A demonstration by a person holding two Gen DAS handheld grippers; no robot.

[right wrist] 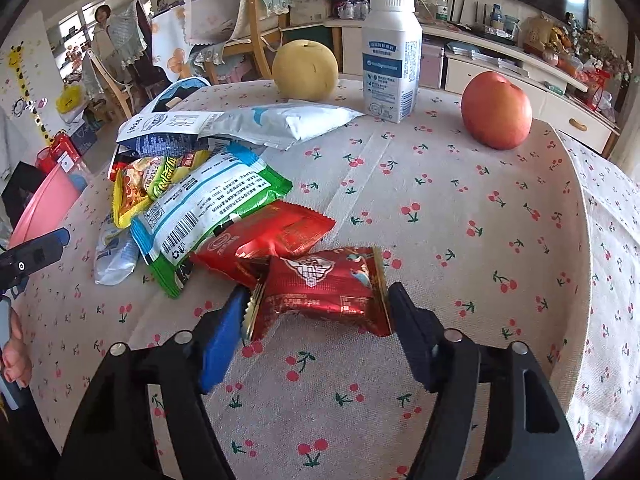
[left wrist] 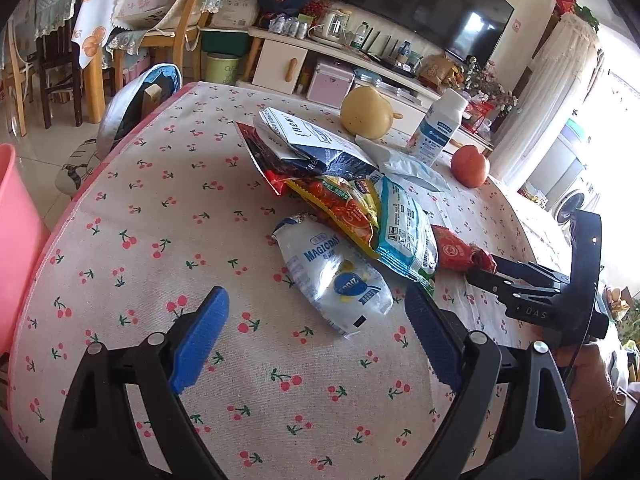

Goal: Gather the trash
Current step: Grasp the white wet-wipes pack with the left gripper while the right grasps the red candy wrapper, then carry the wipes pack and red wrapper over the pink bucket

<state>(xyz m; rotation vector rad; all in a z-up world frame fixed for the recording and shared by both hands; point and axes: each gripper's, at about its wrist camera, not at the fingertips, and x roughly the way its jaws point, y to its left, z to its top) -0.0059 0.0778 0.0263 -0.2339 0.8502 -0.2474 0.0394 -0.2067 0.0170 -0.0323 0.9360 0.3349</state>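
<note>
Where wrappers (left wrist: 360,208) pile, cherry-print tablecloth (left wrist: 160,264), television (left wrist: 420,4) beyond

Counting fast: eight snack wrappers by my count, heaped mid-table: white-navy bag (right wrist: 168,130), white-blue pouch (right wrist: 288,120), dark red bag (left wrist: 254,152) mostly buried, yellow-orange packet (right wrist: 132,188), green-edged packet (right wrist: 208,204), flat red packet (right wrist: 272,232), red candy wrapper (right wrist: 324,292), clear Magicday bag (left wrist: 332,276). Two fruits toward the far edge of the table (right wrist: 480,240): one pear (right wrist: 304,70), one apple (right wrist: 496,110). One white bottle (right wrist: 392,56) between them. One pink bin (left wrist: 16,240) off the table's left edge. Two grippers of mine: left gripper (left wrist: 316,290), right gripper (right wrist: 318,292), two fingers each.
</note>
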